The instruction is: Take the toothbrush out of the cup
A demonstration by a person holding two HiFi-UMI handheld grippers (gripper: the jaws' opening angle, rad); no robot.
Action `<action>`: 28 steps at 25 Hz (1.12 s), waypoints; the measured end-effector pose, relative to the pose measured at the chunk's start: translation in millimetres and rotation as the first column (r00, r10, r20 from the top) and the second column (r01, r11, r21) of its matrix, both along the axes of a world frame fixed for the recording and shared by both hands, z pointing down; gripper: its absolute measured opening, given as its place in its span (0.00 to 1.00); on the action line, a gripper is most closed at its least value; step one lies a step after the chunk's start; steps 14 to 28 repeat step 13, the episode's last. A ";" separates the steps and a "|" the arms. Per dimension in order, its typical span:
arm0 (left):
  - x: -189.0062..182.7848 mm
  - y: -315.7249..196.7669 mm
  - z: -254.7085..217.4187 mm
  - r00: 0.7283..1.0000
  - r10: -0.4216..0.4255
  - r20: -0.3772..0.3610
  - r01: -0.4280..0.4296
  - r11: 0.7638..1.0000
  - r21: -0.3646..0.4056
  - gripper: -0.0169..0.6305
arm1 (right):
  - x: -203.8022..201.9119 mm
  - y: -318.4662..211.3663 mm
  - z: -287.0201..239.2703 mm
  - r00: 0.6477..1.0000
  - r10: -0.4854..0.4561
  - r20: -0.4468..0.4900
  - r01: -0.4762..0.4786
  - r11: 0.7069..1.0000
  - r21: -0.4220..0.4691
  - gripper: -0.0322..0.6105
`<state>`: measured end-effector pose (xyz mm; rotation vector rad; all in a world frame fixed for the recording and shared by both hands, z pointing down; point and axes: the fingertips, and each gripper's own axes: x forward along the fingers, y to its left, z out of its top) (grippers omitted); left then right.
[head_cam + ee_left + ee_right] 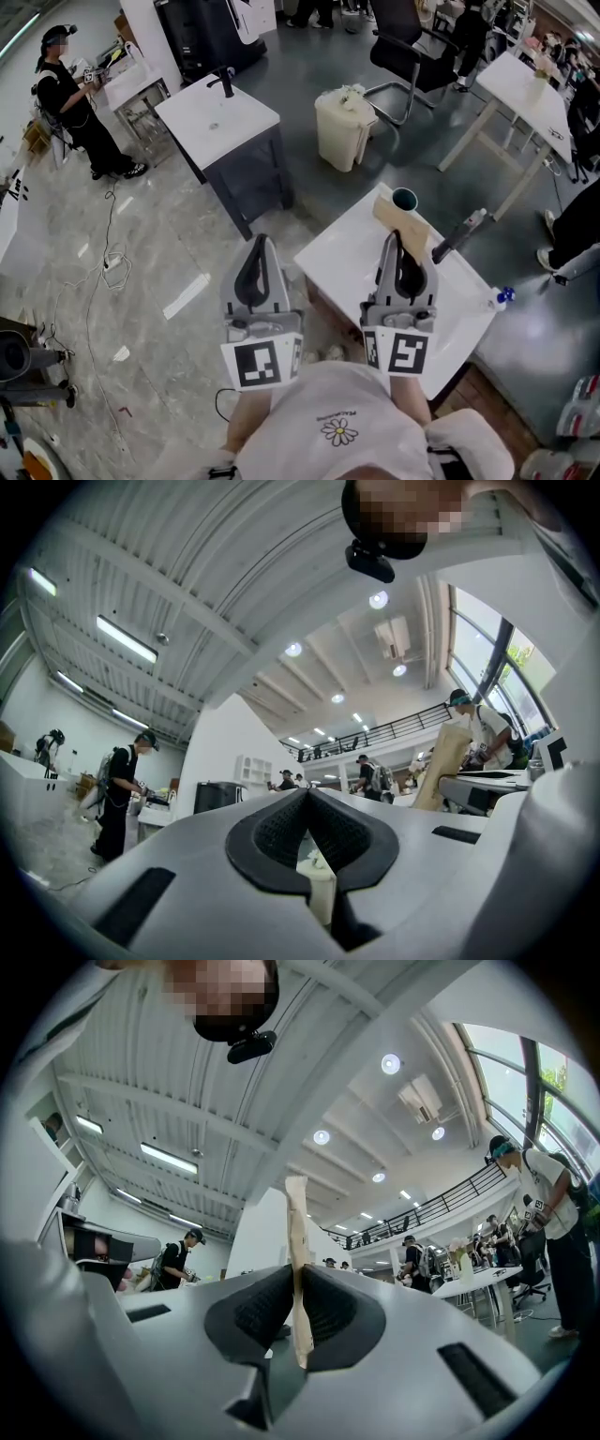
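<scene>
Head view: we count 2 grippers, 1 cup (pixel 404 199), 1 toothbrush (pixel 405 223) and 1 white table (pixel 347 258). The right gripper (pixel 394 239) pinches the tan toothbrush, which looks lifted clear, just beside the cup.

Left gripper view: the left gripper (pixel 307 799) has its jaws pressed together on nothing; the toothbrush (pixel 445 761) shows at right.

Right gripper view: the right gripper (pixel 296 1279) clamps the toothbrush (pixel 297 1232) near its lower end. We judge that so short a hold could let it pivot or slip, and a careless swing might knock the cup.
</scene>
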<state>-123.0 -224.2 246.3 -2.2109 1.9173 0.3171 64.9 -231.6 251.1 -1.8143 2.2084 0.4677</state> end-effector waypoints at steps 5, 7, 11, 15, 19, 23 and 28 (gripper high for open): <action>-1.5 0.6 -0.5 1.000 -0.003 0.025 0.003 1.000 0.012 0.05 | -0.3 0.6 -0.2 1.000 0.000 -0.002 0.000 1.000 -0.001 0.10; -2.4 0.9 0.4 1.000 -0.004 0.013 0.004 1.000 0.008 0.05 | -1.2 0.8 0.5 1.000 -0.001 0.000 0.001 1.000 0.000 0.10; -4.2 0.8 3.9 1.000 -0.006 -0.001 0.006 1.000 0.000 0.05 | -2.2 -0.2 4.2 1.000 -0.003 0.004 0.003 1.000 -0.004 0.10; -5.2 0.8 5.4 1.000 -0.008 0.000 0.008 1.000 -0.002 0.05 | -2.8 -0.7 5.8 1.000 -0.005 0.004 0.005 1.000 -0.007 0.10; -5.2 0.8 5.4 1.000 -0.008 0.000 0.008 1.000 -0.002 0.05 | -2.8 -0.7 5.8 1.000 -0.005 0.004 0.005 1.000 -0.007 0.10; -5.2 0.8 5.4 1.000 -0.008 0.000 0.008 1.000 -0.002 0.05 | -2.8 -0.7 5.8 1.000 -0.005 0.004 0.005 1.000 -0.007 0.10; -5.2 0.8 5.4 1.000 -0.008 0.000 0.008 1.000 -0.002 0.05 | -2.8 -0.7 5.8 1.000 -0.005 0.004 0.005 1.000 -0.007 0.10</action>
